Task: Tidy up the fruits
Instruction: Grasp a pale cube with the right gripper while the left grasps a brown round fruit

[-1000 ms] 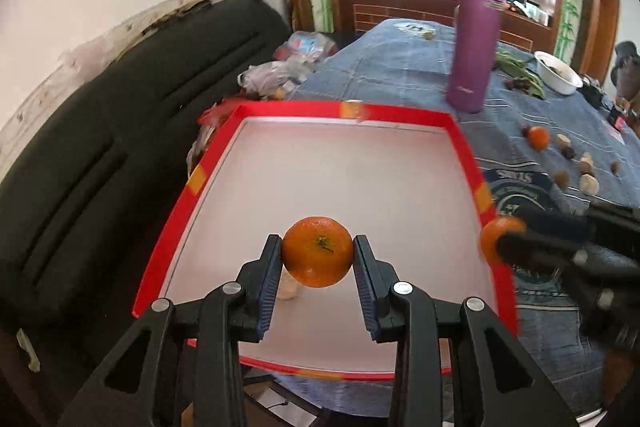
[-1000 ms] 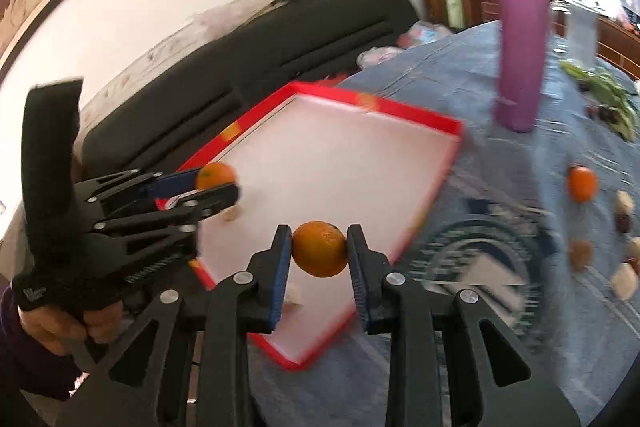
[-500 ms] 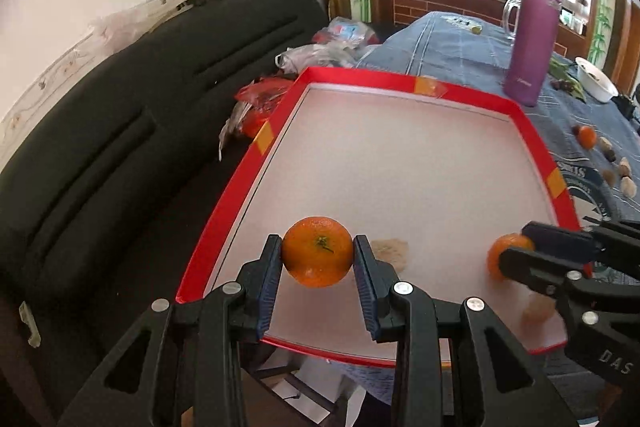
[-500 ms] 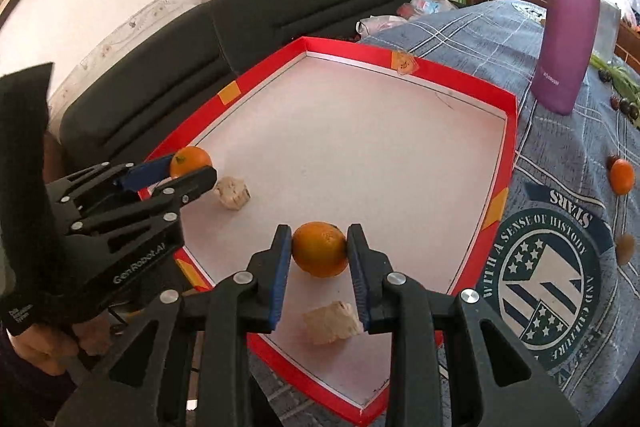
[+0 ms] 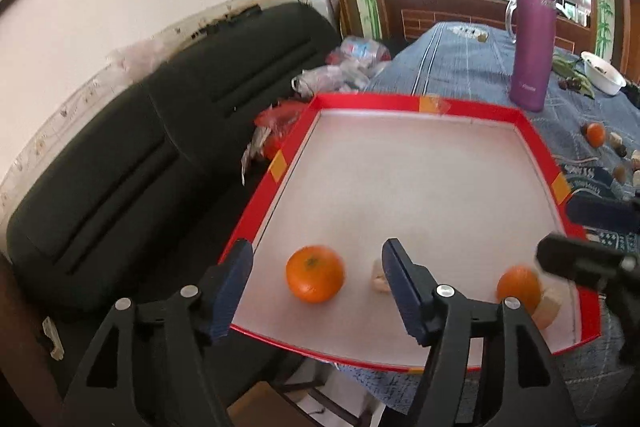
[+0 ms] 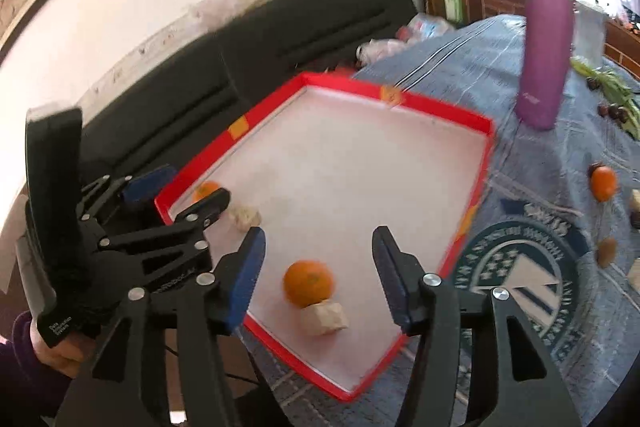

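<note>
A red-rimmed white tray lies on the blue tablecloth. One orange rests near the tray's near left corner, between the wide-apart fingers of my left gripper, which is open. A second orange sits near the tray's near right corner, touching a pale chunk; my right gripper stands open around it. In the right wrist view the left gripper partly hides the first orange.
A third orange lies on the cloth right of the tray among small brown and pale pieces. A purple bottle stands behind the tray, a white bowl beyond. A black sofa runs along the left.
Both grippers have opened and let go of their oranges, which now rest on the tray floor. Both grippers have drawn back a little.
</note>
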The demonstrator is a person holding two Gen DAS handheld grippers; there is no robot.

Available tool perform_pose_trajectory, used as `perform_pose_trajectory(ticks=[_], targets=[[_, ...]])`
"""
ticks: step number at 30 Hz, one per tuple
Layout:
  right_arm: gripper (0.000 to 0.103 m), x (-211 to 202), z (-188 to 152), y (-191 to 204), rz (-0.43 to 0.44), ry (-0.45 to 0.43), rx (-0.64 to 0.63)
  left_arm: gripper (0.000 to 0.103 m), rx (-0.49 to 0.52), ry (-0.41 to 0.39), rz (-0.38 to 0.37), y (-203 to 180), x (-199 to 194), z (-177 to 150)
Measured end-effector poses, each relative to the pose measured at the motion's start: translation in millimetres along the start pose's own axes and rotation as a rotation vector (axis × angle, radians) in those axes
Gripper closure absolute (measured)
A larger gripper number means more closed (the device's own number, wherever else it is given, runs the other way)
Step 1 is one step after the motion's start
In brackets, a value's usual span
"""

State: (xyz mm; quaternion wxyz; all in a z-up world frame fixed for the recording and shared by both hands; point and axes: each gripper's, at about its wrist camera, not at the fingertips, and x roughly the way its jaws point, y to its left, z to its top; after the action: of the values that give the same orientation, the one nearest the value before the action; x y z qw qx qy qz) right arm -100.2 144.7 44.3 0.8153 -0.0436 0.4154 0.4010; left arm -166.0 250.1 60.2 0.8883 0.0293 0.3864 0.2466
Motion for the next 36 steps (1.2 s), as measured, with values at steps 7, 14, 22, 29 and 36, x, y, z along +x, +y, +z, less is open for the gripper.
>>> perform_pose_trajectory(ticks=[7,14,22,29,36], targets=[[0.045,-31,-5,-49,-0.043,-0.050,0.104,0.027,0.037,-0.031,-0.012,-12,-13,2],[0.045,-80,-30,-115,-0.144,-0.092,0.224,0.025,0.073,-0.037,-0.044,-30,-24,5],[0.045,-145,-81,-186,-0.331,-0.091,0.342,0.025,0.168,-0.049,-0.177,-77,-42,7],[0.045,-147,-81,-207,-0.338,-0.054,0.388,0.025,0.259,-0.054,-0.285,-126,-58,9],[0.045,-98,-46,-213,-0.424,0.036,0.428,0.025,0.267,-0.052,-0.290,-134,-67,10]])
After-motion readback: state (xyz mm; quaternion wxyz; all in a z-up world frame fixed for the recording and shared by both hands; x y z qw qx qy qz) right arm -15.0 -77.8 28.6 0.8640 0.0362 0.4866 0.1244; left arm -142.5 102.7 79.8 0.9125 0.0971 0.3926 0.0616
